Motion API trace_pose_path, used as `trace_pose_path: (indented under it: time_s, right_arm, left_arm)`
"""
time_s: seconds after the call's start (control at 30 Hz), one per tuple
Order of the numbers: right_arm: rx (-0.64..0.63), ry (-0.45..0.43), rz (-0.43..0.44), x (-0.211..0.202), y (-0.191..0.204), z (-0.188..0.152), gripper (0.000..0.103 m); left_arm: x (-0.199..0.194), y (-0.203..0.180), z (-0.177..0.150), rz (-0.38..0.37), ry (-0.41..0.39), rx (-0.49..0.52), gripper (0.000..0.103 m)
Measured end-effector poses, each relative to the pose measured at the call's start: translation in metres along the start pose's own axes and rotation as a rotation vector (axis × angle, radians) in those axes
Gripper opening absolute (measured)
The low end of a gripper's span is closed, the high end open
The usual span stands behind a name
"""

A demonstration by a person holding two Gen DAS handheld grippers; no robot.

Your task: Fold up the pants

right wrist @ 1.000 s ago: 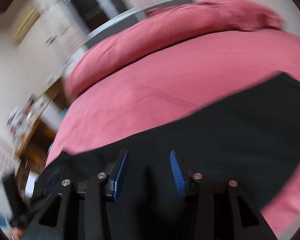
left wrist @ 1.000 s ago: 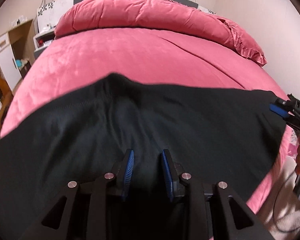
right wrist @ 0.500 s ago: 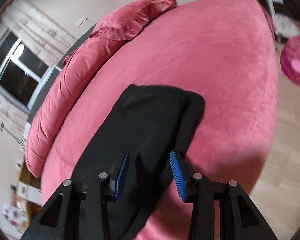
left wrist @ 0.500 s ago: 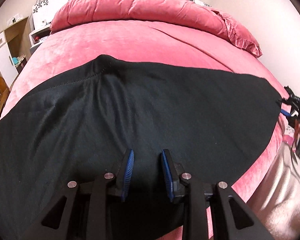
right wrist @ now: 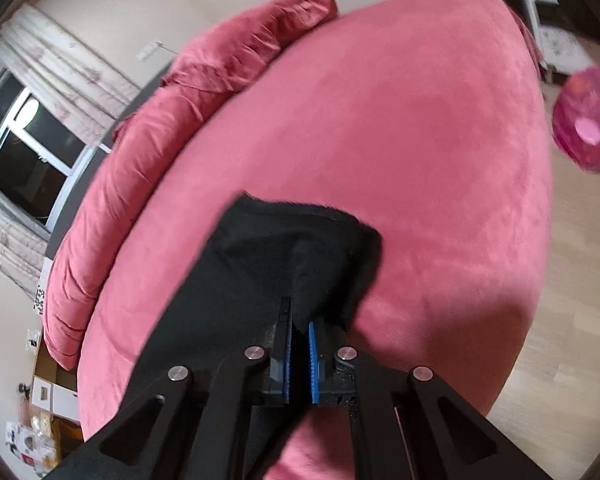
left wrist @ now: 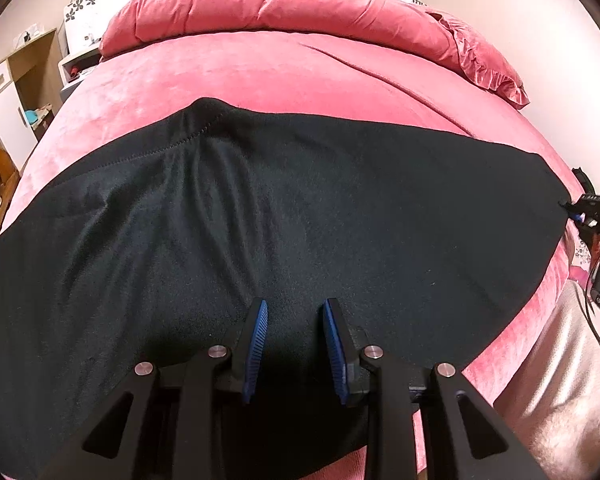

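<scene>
Black pants (left wrist: 300, 208) lie spread across the pink bed (left wrist: 300, 72), legs running to the right. My left gripper (left wrist: 294, 336) hovers over the pants' near edge. Its blue pads (left wrist: 256, 340) stand apart, with dark cloth showing flat beneath them. In the right wrist view, my right gripper (right wrist: 299, 328) is shut on the leg end of the pants (right wrist: 260, 264), with a ridge of black cloth pinched between its pads. The same right gripper (left wrist: 572, 210) shows at the pants' far right tip in the left wrist view, with a hand behind it.
A rolled pink duvet (left wrist: 300, 0) lies along the head of the bed. A wooden cabinet (left wrist: 16, 92) stands to the left. On the wooden floor (right wrist: 572, 320) past the bed's foot sits a pink bag (right wrist: 588, 124). A pale rug (left wrist: 560, 360) lies beside the bed.
My right gripper swung over to the leg end of the pants, rolled, and its jaws closed on the cloth. The pants now lie flatter. The left gripper stayed put.
</scene>
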State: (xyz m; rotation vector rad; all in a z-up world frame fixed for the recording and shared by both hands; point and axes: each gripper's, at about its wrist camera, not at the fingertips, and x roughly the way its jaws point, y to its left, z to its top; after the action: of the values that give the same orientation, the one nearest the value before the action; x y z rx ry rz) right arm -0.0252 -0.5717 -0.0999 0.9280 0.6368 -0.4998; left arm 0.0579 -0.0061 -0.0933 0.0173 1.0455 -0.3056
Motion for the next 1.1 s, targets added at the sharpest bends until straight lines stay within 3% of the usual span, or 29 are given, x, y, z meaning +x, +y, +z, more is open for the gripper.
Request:
trace_pose_path:
  time_s: [0.1, 0.2, 0.27, 0.3, 0.33, 0.43, 0.6, 0.87, 1.0, 1.1]
  right_arm:
    - [0.045, -0.001, 0.011, 0.003, -0.009, -0.004, 0.008]
    - [0.077, -0.029, 0.007, -0.009, -0.008, -0.006, 0.017]
    - [0.073, -0.048, 0.001, -0.015, -0.005, -0.006, 0.035]
    - [0.068, -0.055, -0.013, -0.017, -0.004, -0.005, 0.048]
    - [0.074, -0.065, -0.025, -0.019, -0.005, -0.004, 0.051]
    - [0.12, -0.053, -0.008, -0.019, -0.015, -0.003, 0.051]
    - [0.104, 0.012, 0.062, -0.006, -0.021, -0.006, 0.051]
    - [0.096, 0.023, 0.098, 0.002, -0.015, -0.004, 0.051]
    - [0.079, 0.025, 0.124, 0.01, -0.011, -0.004, 0.051]
    - [0.109, 0.02, 0.133, 0.017, -0.013, -0.001, 0.051]
  left_arm:
    - [-0.001, 0.0, -0.001, -0.003, -0.002, -0.002, 0.029]
    - [-0.006, -0.002, -0.004, -0.013, -0.022, 0.005, 0.029]
    - [-0.007, -0.007, -0.007, -0.057, -0.023, 0.026, 0.029]
    - [-0.006, -0.012, -0.008, -0.057, -0.019, 0.047, 0.029]
    - [-0.006, -0.016, -0.009, -0.046, -0.017, 0.07, 0.029]
    - [-0.004, -0.024, -0.012, -0.029, -0.012, 0.111, 0.03]
    - [-0.005, -0.015, -0.005, -0.037, 0.002, 0.061, 0.03]
    - [-0.011, 0.022, 0.011, 0.053, 0.01, -0.162, 0.033]
    - [-0.012, 0.028, 0.013, 0.101, 0.011, -0.177, 0.055]
    - [-0.014, 0.028, 0.012, 0.108, 0.01, -0.178, 0.055]
